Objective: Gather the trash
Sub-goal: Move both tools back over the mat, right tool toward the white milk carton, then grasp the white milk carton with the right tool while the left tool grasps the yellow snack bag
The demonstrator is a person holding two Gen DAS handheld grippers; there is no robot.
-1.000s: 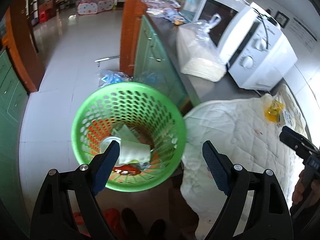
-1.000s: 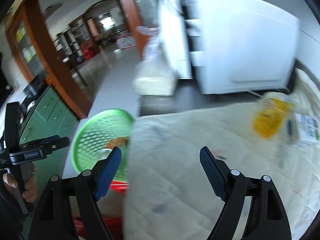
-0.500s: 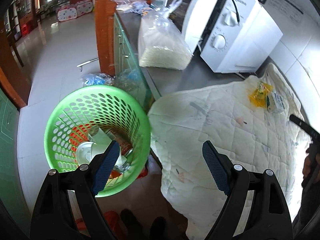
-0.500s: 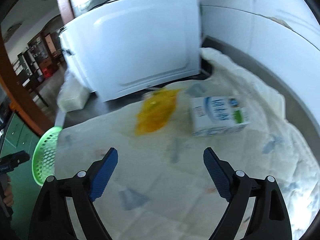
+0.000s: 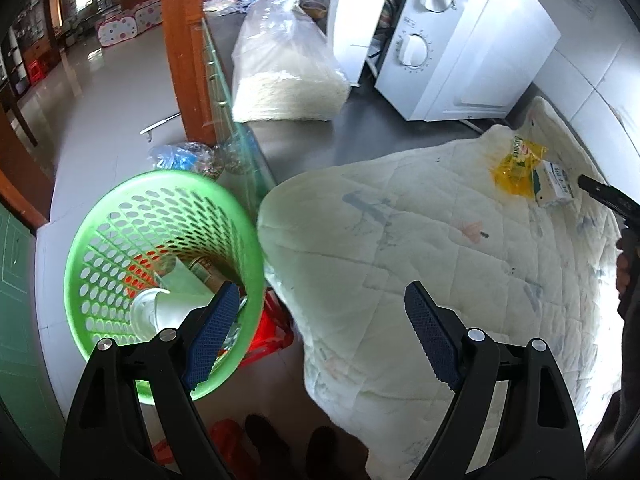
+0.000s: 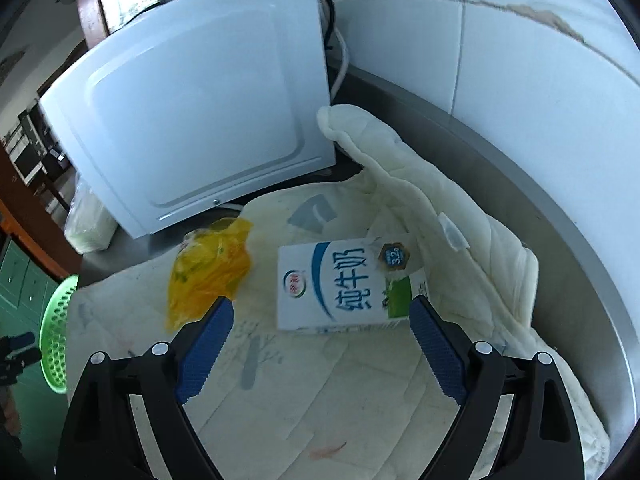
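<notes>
A milk carton is seen lying flat on the quilted pad that covers the surface; its long axis runs left to right across the right wrist view, the folded top end pointing right. A crumpled yellow wrapper lies just beside it on the left, apart from it. The right hand-held gripper is held released just short of the carton, both pads spread wider than the carton. Open pad is left in front; the microwave stands close behind. The left hand-held gripper is held released and empty over the pad's edge, beside the green basket, in which trash is already lying.
</notes>
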